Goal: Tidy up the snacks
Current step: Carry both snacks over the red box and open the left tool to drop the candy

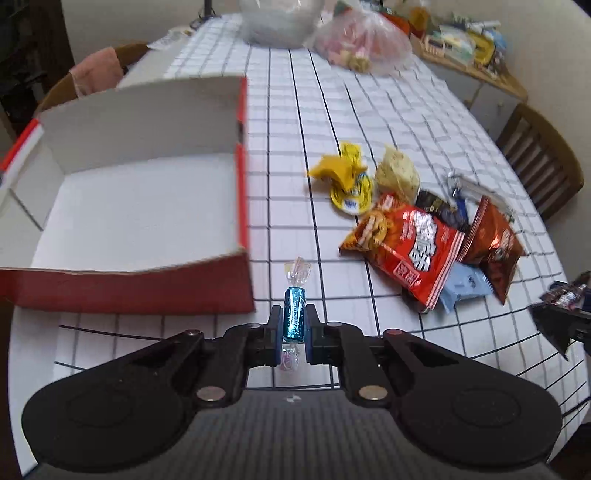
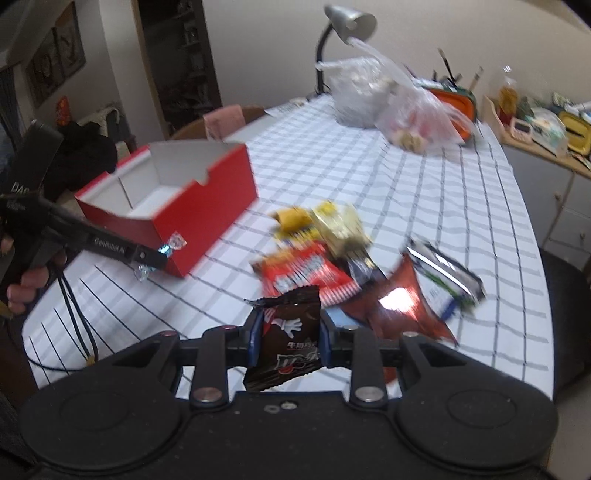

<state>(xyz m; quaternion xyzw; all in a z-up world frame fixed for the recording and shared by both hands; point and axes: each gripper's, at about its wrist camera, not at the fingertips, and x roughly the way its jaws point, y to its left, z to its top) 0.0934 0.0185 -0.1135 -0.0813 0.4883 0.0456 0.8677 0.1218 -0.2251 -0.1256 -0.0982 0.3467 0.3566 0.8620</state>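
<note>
My left gripper [image 1: 294, 319] is shut on a blue foil-wrapped candy [image 1: 294, 314], held above the table just right of the red box's near corner. The red box [image 1: 140, 192] is open with a white inside, at the left. My right gripper [image 2: 288, 334] is shut on a dark brown snack packet [image 2: 290, 339], held above the table in front of the snack pile. The pile holds a red bag [image 1: 406, 247], a shiny brown bag [image 1: 495, 243], yellow packets [image 1: 343, 177] and a pale packet [image 1: 399, 173]. The left gripper [image 2: 162, 254] and the box [image 2: 177, 199] also show in the right wrist view.
A checked tablecloth [image 1: 332, 110] covers the table. Plastic bags [image 1: 362, 40] sit at the far end, with a desk lamp [image 2: 347, 22] behind. Wooden chairs [image 1: 543, 158] stand at the sides. A cluttered shelf [image 1: 472, 48] is at the far right.
</note>
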